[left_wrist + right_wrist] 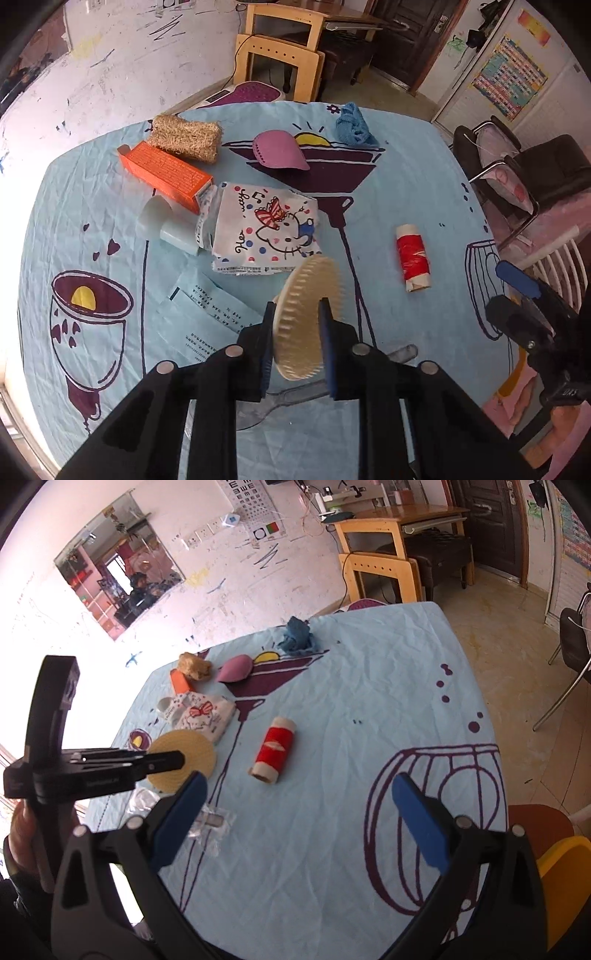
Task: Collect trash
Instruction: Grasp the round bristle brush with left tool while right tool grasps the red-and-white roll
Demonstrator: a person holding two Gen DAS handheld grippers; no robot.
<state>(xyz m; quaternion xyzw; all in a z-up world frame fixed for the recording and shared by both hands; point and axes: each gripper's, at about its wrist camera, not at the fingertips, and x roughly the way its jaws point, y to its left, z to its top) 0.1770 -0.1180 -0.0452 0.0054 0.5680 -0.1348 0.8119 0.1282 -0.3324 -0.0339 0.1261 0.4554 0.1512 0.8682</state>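
My left gripper (pixel 297 345) is shut on a round beige ridged disc (pixel 306 317) and holds it on edge above the table; it also shows in the right wrist view (pixel 184 760). My right gripper (pixel 306 819) is open and empty above the blue tablecloth (pixel 332 849), right of the left one. On the table lie a cartoon-printed wrapper (pixel 266 230), an orange box (pixel 166 171), a white cup (pixel 153 218), a red-and-white roll (pixel 413 258), a printed paper slip (pixel 210 317) and clear plastic packaging (pixel 212 821).
A loofah (pixel 184 138), a pink pouch (pixel 280 151) and a blue cloth (pixel 354 125) lie at the table's far side. Wooden chairs (pixel 280 62) and a desk stand behind. A black chair (pixel 517 170) is to the right.
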